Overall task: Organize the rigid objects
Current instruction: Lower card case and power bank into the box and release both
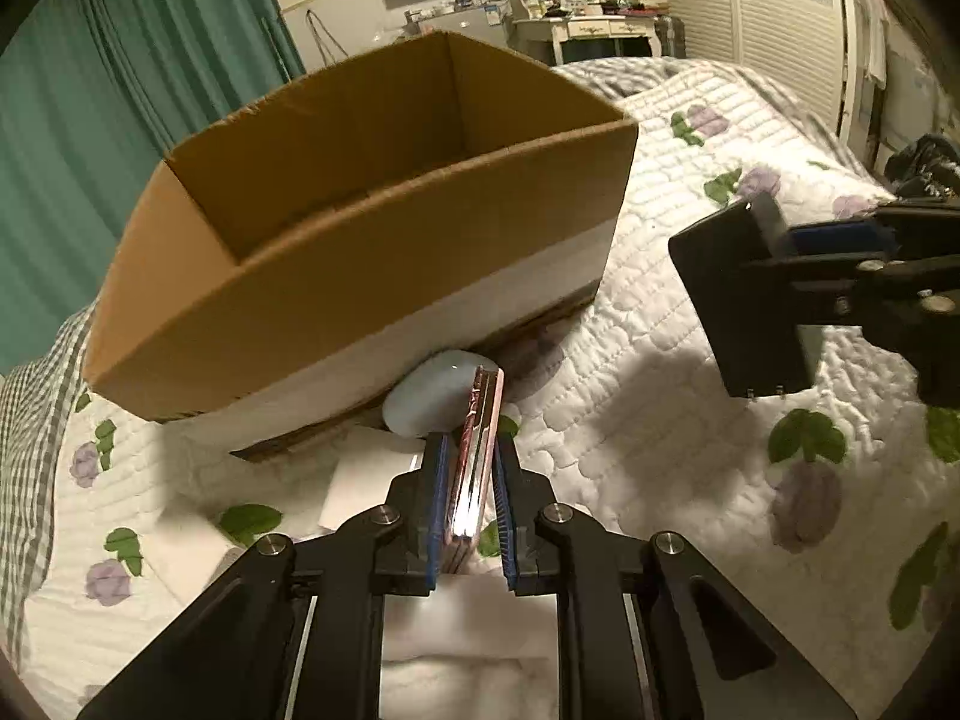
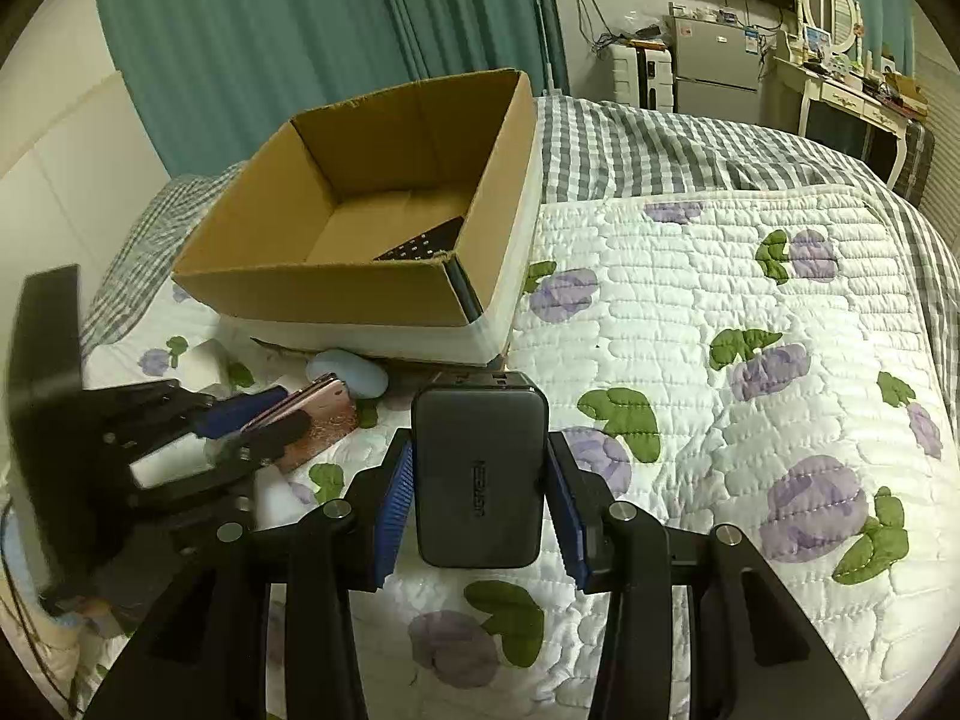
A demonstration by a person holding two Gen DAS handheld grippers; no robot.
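Observation:
My left gripper (image 1: 469,468) is shut on a thin pink phone (image 1: 477,450), held edge-up just in front of the open cardboard box (image 1: 360,276). The phone (image 2: 318,420) and left gripper (image 2: 252,420) also show in the right wrist view. My right gripper (image 2: 479,480) is shut on a dark grey charger block (image 2: 480,474), held above the quilt, short of the box (image 2: 336,294). In the left wrist view the charger (image 1: 720,300) hangs at the right. A pale blue oval case (image 1: 429,399) lies against the box's base. A black perforated object (image 2: 426,246) lies inside the box.
The box stands on a white floral quilt (image 2: 690,300) over a checked blanket (image 2: 660,138). White paper sheets (image 1: 366,486) lie under my left gripper. Green curtains (image 2: 270,30) hang behind the box. A dresser (image 2: 852,96) and fridge (image 2: 714,60) stand far back.

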